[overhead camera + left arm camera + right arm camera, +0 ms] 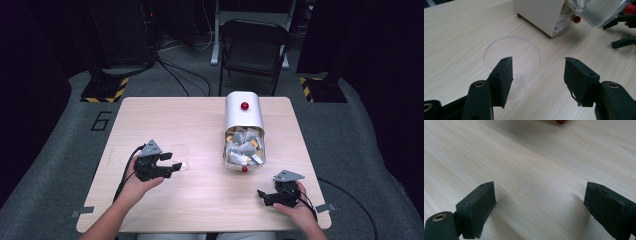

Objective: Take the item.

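Now the left gripper (172, 161) is hovering over the table (165, 115) with its jaws spread wide and gripping nothing; a hand (134, 182) is holding it from below in the high view. Just ahead of it a clear cup (512, 57) is standing upright on the wood, its rim showing past the tip of the jaw at the left of the left gripper view, though whether that jaw is touching the cup cannot be told. Farther ahead of this gripper, and toward its right, a white bin (243, 129) is lying on the table, its clear front part packed with small wrapped packets (243, 148); one red knob (244, 106) is sitting on the white top and another (244, 169) at the near end. The right gripper (261, 194) is resting low near the table's near edge, held by the other hand (300, 210), its jaws also spread apart with bare wood between them. The bin is lying ahead of it and slightly to its left, well apart from it, and a red knob is peeking in at the top edge of the right gripper view. Beyond the table a dark folding chair (255, 47) is standing on the grey floor (50, 150).
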A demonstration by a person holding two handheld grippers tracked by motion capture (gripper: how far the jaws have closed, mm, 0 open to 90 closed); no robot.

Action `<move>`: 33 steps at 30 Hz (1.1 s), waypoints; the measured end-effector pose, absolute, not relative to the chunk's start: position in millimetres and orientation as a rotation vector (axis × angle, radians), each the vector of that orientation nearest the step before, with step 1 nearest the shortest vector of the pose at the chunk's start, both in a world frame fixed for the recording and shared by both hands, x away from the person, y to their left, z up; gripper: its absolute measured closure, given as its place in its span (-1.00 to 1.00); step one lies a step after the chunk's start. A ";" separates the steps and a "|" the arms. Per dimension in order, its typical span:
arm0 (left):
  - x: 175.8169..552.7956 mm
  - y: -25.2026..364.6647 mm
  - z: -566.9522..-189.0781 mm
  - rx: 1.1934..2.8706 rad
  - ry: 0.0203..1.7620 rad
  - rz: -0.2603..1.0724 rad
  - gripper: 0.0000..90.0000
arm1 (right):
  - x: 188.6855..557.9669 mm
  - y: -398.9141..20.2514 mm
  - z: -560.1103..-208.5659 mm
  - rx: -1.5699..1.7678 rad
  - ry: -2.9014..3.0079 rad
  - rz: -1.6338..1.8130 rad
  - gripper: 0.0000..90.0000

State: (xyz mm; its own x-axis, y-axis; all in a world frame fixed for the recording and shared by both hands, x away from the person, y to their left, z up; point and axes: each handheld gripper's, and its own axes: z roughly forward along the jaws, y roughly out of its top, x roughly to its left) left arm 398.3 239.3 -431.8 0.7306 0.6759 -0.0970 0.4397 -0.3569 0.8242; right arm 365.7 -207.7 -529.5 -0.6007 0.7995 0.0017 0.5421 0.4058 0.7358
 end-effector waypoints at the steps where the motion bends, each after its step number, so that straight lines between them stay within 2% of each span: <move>1: 398.7 236.3 -428.9 2.004 0.845 0.318 -0.08 | 365.7 -207.7 -529.5 1.158 2.316 1.018 -0.78; 8: 401.3 227.1 -421.3 2.020 0.815 0.313 -0.02 | 365.9 -207.4 -529.6 1.161 2.313 1.017 -0.79; 23: 406.7 199.6 -403.4 2.039 0.752 0.342 -0.04 | 365.8 -207.2 -529.6 1.165 2.313 1.017 -0.79; 33: 412.9 185.0 -398.5 2.033 0.731 0.302 -0.03 | 365.8 -207.2 -529.6 1.164 2.313 1.017 -0.79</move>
State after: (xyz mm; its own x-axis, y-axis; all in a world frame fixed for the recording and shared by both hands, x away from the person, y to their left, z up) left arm 412.9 185.0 -398.5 0.7931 0.6049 -0.0713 0.3779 -0.3969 0.8365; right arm 365.8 -207.2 -529.6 -0.5968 0.8024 0.0034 0.5449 0.4023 0.7357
